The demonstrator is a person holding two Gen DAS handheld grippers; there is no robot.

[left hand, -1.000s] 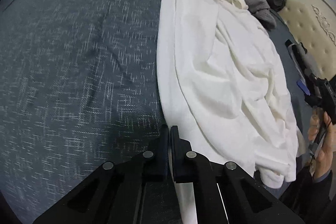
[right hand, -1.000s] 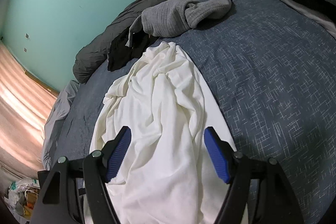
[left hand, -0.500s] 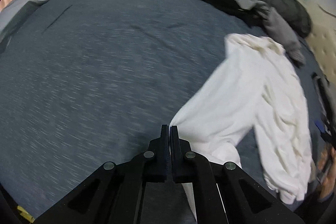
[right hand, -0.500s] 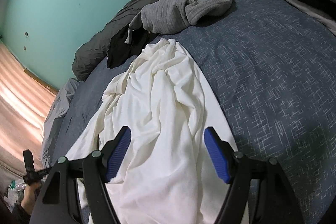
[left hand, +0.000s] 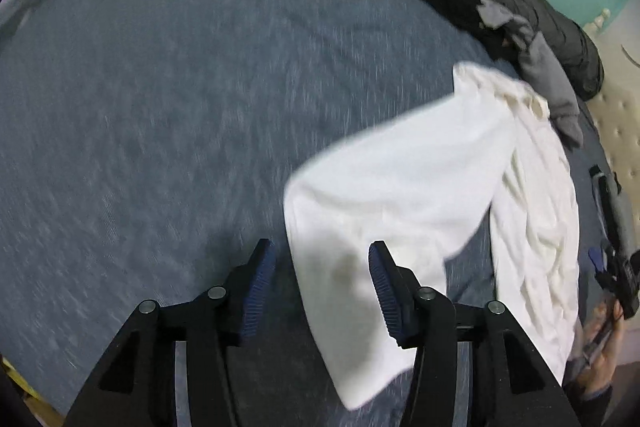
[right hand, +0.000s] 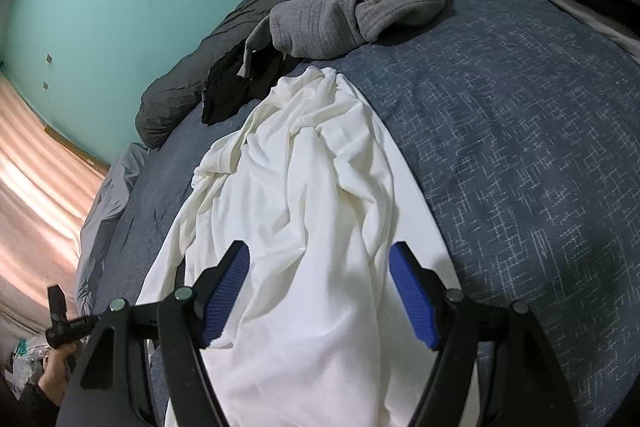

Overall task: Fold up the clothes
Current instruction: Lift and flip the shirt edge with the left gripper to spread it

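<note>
Soft matt white cloth garment (right hand: 304, 227) lies on a coarse-woven, flecked blue bedspread (right hand: 520, 147).

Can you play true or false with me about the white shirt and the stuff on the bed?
1. The white shirt lies on a blue bedspread. True.
2. The left gripper is squeezing the shirt's sleeve. False: its jaws have just been opening, and the sleeve lies loose between them.
3. A grey sweater sits beyond the shirt. True.
4. The right gripper is shut. False: it's open above the shirt.
</note>
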